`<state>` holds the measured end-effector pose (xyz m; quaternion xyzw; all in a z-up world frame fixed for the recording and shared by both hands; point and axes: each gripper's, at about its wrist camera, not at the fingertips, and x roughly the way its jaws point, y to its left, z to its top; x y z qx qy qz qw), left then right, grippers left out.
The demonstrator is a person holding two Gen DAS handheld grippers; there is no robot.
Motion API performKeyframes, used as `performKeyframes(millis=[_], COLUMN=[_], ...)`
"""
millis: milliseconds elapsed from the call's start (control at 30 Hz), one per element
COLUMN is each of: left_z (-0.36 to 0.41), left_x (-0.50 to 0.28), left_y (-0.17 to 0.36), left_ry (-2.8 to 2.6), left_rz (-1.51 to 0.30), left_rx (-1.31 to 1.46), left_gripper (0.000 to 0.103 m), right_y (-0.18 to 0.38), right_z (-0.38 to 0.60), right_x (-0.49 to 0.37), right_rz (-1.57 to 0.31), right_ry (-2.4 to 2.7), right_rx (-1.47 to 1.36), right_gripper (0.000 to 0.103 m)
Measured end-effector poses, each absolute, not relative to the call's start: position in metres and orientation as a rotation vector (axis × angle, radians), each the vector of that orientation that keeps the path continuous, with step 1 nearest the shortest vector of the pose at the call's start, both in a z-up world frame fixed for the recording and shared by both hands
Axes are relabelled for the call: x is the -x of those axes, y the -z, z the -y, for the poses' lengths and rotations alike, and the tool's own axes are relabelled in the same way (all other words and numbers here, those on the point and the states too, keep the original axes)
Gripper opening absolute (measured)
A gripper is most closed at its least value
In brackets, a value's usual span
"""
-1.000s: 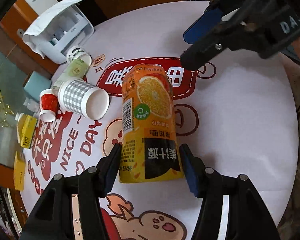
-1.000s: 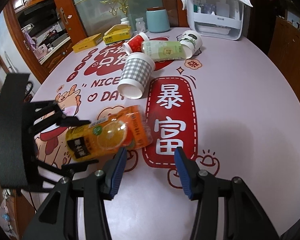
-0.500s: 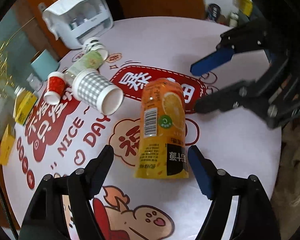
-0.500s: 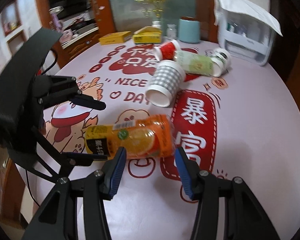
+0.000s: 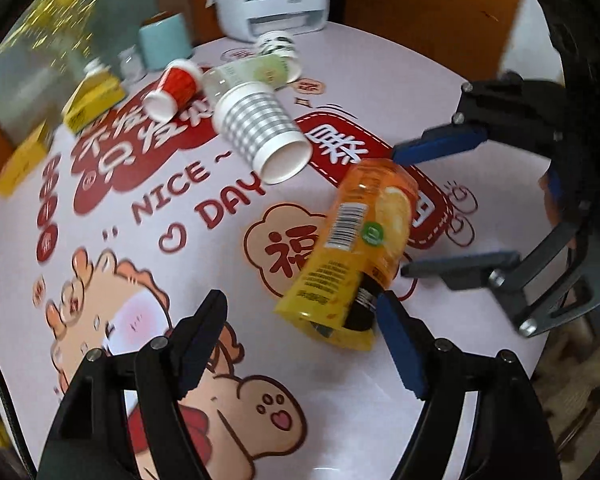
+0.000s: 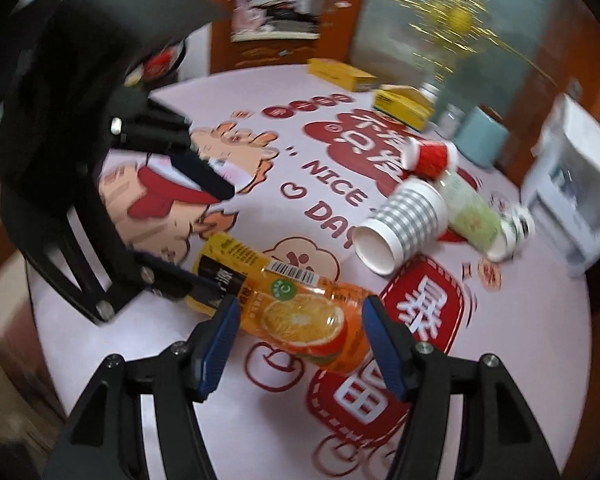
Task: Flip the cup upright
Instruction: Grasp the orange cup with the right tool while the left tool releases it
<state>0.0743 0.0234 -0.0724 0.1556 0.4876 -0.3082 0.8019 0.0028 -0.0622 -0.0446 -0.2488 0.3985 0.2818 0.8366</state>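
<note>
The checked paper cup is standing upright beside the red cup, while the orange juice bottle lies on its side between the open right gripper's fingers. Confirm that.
Not quite. The checked paper cup is not upright: it lies on its side with its open mouth showing, as the right wrist view makes plain. The rest holds: it is beside the red cup, and the orange juice bottle lies on its side between the open right gripper's fingers.

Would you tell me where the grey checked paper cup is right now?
The grey checked cup lies on its side mid-table, beyond the orange bottle, with the red cup and green bottle just behind it.
</note>
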Motion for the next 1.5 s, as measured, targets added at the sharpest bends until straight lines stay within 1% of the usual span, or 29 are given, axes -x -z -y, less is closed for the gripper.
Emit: performKeyframes(millis=[133, 400, 700, 933, 1300, 1400, 1500], left_z=[-0.033, -0.049, -0.057, -0.06, -0.078, -0.082, -0.085], left_x=[-0.079, -0.083, -0.073, -0.07, -0.07, -0.07, -0.069], left_y=[0.073, 0.081, 0.085, 0.088, 0.096, 0.098, 0.098], left_ry=[0.615, 0.507, 0.457, 0.442, 0.406, 0.402, 0.396], left_rz=[-1.096, -1.165, -1.177, -1.192, -1.219, -1.223, -1.222], left_rx=[-0.209, -0.05, -0.004, 0.026, 0.116, 0.129, 0.133], left_gripper=[0.075, 0.075, 0.075, 0.075, 0.075, 0.075, 0.075], right_y=[0.052, 0.065, 0.075, 0.072, 0.084, 0.087, 0.081], right_z=[0.055, 0.043, 0.026, 0.007, -0.023, -0.026, -0.024], right_x=[-0.005, -0.006, -0.008, -0.019, -0.024, -0.03, -0.039], right_rz=[-0.842, -0.839, -0.858, -0.935, -0.97, -1.002, -1.048], right_ry=[-0.686, -0.77, -0.805, -0.831, -0.84, -0.846, -0.852], right_rx=[0.652, 0.861, 0.997, 1.029, 1.165, 1.127, 1.036], right_gripper=[0.063, 0.063, 0.063, 0.063, 0.063, 0.063, 0.061])
